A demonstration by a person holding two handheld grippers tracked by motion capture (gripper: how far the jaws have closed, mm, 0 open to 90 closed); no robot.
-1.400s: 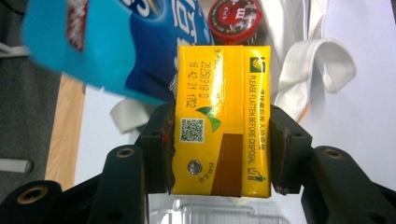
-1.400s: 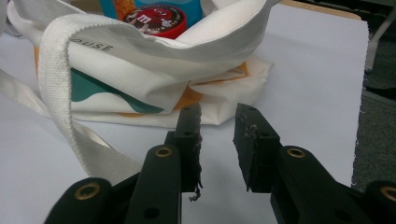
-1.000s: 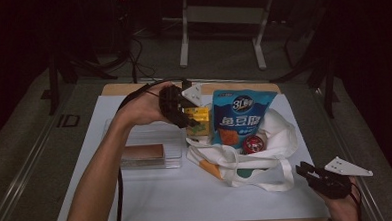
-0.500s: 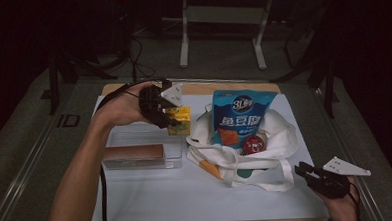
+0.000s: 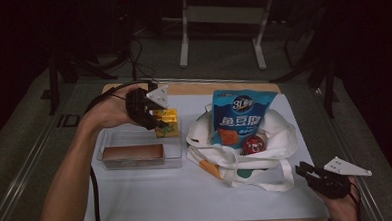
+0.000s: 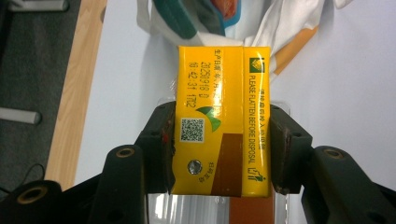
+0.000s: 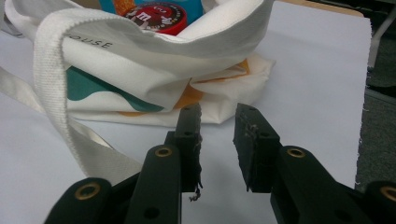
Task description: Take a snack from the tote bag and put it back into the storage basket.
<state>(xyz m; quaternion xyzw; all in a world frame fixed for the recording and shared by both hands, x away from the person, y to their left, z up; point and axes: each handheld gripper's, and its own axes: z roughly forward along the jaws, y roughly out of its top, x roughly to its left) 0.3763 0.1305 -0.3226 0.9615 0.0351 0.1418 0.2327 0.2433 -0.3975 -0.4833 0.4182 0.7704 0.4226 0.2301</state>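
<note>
A yellow drink carton point(image 6: 210, 70) sits clamped between the jaws of my left gripper point(image 6: 223, 112), its printed top face toward the camera. From above, the left gripper point(image 5: 158, 123) holds the carton point(image 5: 169, 126) over the far right corner of a clear plastic tray point(image 5: 110, 144). A brown box point(image 5: 133, 152) lies in that tray. To the right, a white tote bag point(image 5: 271, 150) holds a blue snack bag point(image 5: 241, 113) and a red round tin point(image 5: 253, 144). My right gripper point(image 5: 307, 173) rests low at the front right, open and holding nothing, just short of the tote bag point(image 7: 140, 70).
The white table sheet point(image 5: 153, 197) has free room along the front. A wooden edge point(image 5: 193, 88) runs along the back. The tote's strap point(image 7: 51, 93) loops onto the sheet to the left of the right gripper point(image 7: 217, 116). A cable point(image 5: 93, 195) trails under the left forearm.
My left gripper has carried the yellow carton leftward, away from the tote bag and over the clear tray's far right corner. The right gripper has stayed put.
</note>
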